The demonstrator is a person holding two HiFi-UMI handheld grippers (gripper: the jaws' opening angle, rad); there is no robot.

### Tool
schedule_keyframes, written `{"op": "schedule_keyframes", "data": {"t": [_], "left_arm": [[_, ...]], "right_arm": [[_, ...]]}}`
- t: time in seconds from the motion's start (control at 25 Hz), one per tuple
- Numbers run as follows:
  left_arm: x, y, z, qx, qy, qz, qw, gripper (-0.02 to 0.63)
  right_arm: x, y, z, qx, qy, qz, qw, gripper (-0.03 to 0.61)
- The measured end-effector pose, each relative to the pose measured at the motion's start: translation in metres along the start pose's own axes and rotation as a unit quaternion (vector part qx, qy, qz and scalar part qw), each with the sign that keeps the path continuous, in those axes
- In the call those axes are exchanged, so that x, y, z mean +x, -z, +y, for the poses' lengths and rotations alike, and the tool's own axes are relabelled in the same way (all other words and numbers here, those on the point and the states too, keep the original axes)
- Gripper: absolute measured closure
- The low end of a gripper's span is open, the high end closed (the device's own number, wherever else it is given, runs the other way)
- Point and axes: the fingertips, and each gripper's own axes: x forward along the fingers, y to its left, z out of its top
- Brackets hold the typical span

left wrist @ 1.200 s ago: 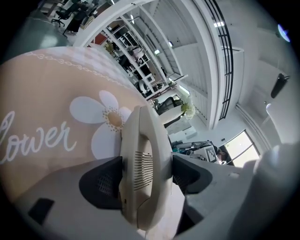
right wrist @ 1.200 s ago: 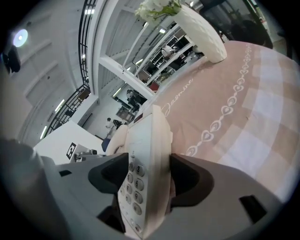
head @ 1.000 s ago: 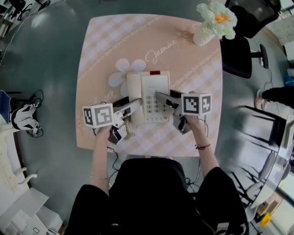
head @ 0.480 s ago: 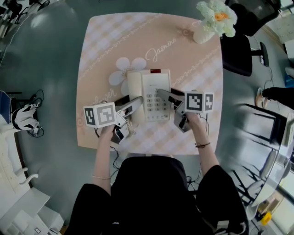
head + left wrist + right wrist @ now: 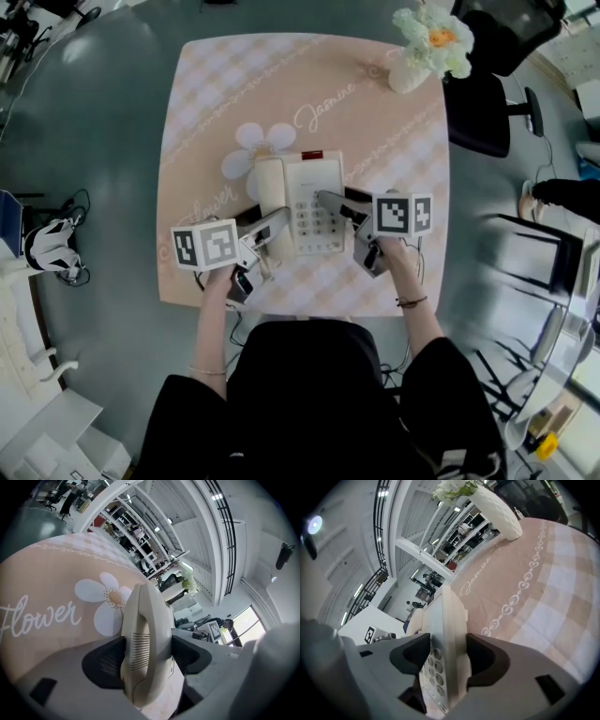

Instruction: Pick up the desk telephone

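Observation:
A cream desk telephone with a keypad lies in the middle of the table, its handset resting on its left side. My left gripper comes in from the lower left. In the left gripper view its dark pads press on both sides of the handset, so this gripper is shut on it. My right gripper reaches in from the right. Its jaws are closing on the telephone's right edge, one pad on the keypad face and the other under the rim.
The table carries a peach checked cloth with a white flower print. A white vase of flowers stands at the far right corner. The coiled cord hangs near the front edge. A black chair stands to the right.
Both grippers stay at the telephone's two sides and the head view has shifted slightly. The telephone sits in nearly the same spot.

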Motion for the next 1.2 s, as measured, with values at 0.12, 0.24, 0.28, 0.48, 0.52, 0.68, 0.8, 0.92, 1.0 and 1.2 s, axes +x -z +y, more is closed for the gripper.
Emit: {"op": "schedule_keyframes", "data": {"t": [0.12,0.24,0.28,0.48,0.52,0.68,0.8,0.92,1.0,1.2], "left_arm": [[-0.006,0.002,-0.004,-0.004,-0.001,-0.005,1.0,0.305],[-0.011,0.003,-0.009,0.0,-0.002,-0.005,1.0,0.305],[-0.013,0.003,-0.01,0.002,-0.002,-0.006,1.0,0.305],[-0.025,0.002,-0.024,0.001,0.005,-0.01,0.9999,0.305],[-0.028,0.001,-0.027,0.002,0.006,-0.012,0.9999,0.305],[-0.036,-0.003,-0.041,0.009,0.01,-0.025,0.9996,0.307],[-0.044,-0.006,-0.052,0.015,0.011,-0.03,0.9994,0.307],[-0.052,-0.008,-0.063,0.021,0.013,-0.034,0.9991,0.307],[-0.057,-0.009,-0.071,0.023,0.015,-0.038,0.9989,0.307],[-0.066,-0.009,-0.086,0.031,0.018,-0.046,0.9983,0.308]], "right_arm": [[-0.004,0.003,0.005,0.006,-0.003,0.0,1.0,0.345],[-0.008,0.005,0.011,0.007,-0.008,-0.003,1.0,0.347],[-0.009,0.004,0.013,0.006,-0.009,-0.005,1.0,0.347],[-0.02,0.004,0.028,0.006,-0.012,-0.013,1.0,0.351],[-0.022,0.004,0.031,0.005,-0.013,-0.015,1.0,0.353],[-0.033,0.0,0.042,0.003,-0.018,-0.024,1.0,0.353],[-0.041,-0.002,0.052,0.002,-0.022,-0.029,0.999,0.353],[-0.049,-0.004,0.063,-0.003,-0.025,-0.034,0.999,0.351],[-0.054,-0.006,0.07,-0.006,-0.026,-0.037,0.999,0.351],[-0.067,-0.008,0.083,-0.011,-0.028,-0.043,0.999,0.351]]}}
